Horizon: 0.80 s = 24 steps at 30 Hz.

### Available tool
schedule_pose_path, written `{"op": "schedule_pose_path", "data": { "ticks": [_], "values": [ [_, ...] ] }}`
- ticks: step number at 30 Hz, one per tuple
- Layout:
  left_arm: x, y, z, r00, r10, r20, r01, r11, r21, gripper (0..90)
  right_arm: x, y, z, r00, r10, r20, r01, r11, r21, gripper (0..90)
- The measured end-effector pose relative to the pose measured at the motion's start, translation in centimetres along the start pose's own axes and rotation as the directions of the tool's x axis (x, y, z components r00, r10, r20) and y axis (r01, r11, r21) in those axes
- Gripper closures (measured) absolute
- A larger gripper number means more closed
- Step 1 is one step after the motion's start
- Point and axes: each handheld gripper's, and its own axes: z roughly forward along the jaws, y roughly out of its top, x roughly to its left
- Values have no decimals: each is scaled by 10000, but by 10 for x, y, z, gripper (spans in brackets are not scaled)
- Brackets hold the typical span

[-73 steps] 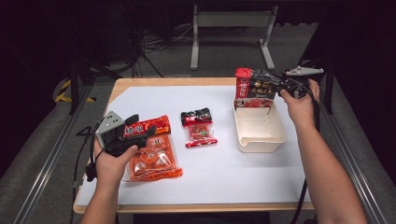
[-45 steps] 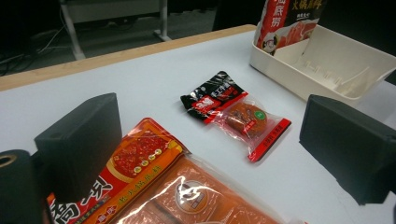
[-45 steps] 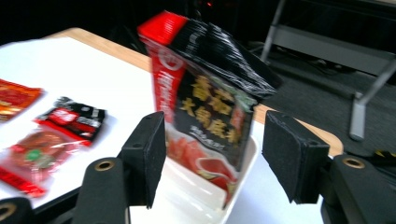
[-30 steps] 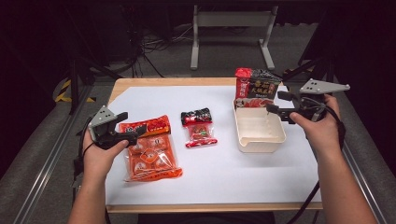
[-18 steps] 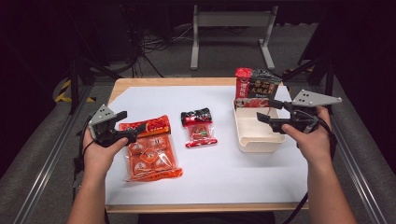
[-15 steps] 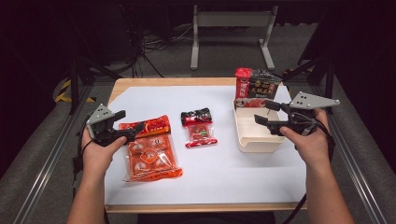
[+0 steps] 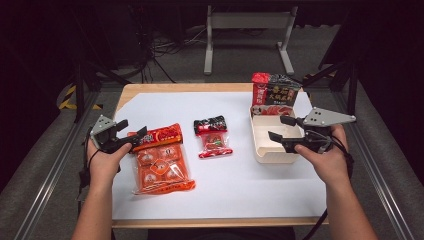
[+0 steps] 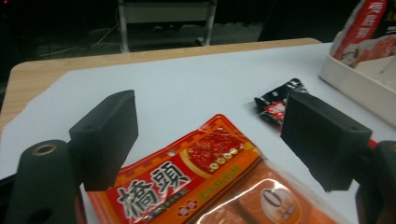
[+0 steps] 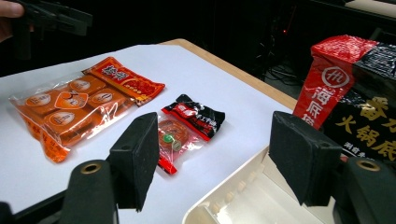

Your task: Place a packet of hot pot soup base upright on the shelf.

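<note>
1. Now my left gripper (image 7: 131, 133) hangs over the top end of the orange snack pack (image 7: 160, 159), jaws spread wide; they have just been closing a little, yet nothing is pinched between them.
2. Seen along the left gripper (image 8: 208, 135) in its own view, the orange snack pack (image 8: 210, 186) lies just below and between my two pads (image 8: 105, 137), its red header with white characters pointing up into the gap. I cannot tell whether the pads touch the film.
3. Beyond my right-hand pad in that view, the small black-and-red packet (image 8: 275, 103) rests on the white table cover (image 8: 187, 84), apart from the orange pack.
4. My right gripper (image 7: 281, 128) hovers above the cream tray (image 7: 270, 152), jaws wide apart and holding nothing.
5. Along the right gripper (image 9: 224, 158) in its view, the cream tray's rim (image 9: 233, 193) sits below the gap between my pads (image 9: 140, 156), with no contact that I can see.
6. Just past my right pad stands the tall red-and-black bag (image 9: 355, 102), upright at the tray's far end; in the high view that bag (image 7: 275, 94) rises from the tray itself.
7. Past my left pad in the right gripper view lie the small packet (image 9: 187, 123) and, farther off, the orange pack (image 9: 79, 105).
</note>
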Motion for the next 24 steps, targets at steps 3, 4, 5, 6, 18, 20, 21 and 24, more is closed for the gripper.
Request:
{"op": "schedule_pose_path", "data": {
  "ticks": [3, 4, 5, 6, 18, 20, 21, 24],
  "values": [
    [9, -4, 5, 9999, -133, -47, 135, 9986, 516, 168, 2, -1, 0, 10000, -31, -53, 31, 10000, -6, 339],
    [11, -5, 6, 9999, -145, -63, 148, 9982, 586, 168, 2, -1, 0, 10000, -43, -38, 43, 10000, 27, 339],
    [14, -8, 8, 9998, -178, -100, 185, 9977, 660, 169, 2, -1, 0, 10000, -45, -37, 45, 10000, 34, 339],
    [15, -9, 9, 9998, -166, -126, 174, 9975, 691, 177, 3, -2, 1, 10000, -30, -50, 31, 10000, 43, 338],
    [47, -29, 23, 9978, -494, -444, 534, 9942, 935, 256, 8, -6, 0, 9999, -40, -113, 43, 9998, 181, 334],
    [49, -31, 26, 9972, -576, -467, 619, 9935, 957, 256, 9, -8, -1, 9999, -42, -102, 44, 9997, 235, 331],
    [50, -32, 28, 9967, -660, -472, 705, 9923, 1014, 255, 10, -9, -1, 9999, -41, -110, 44, 9997, 259, 331],
    [52, -33, 32, 9966, -699, -426, 743, 9907, 1136, 253, 11, -11, 0, 9999, -18, -102, 21, 9994, 331, 330]
  ]
}}
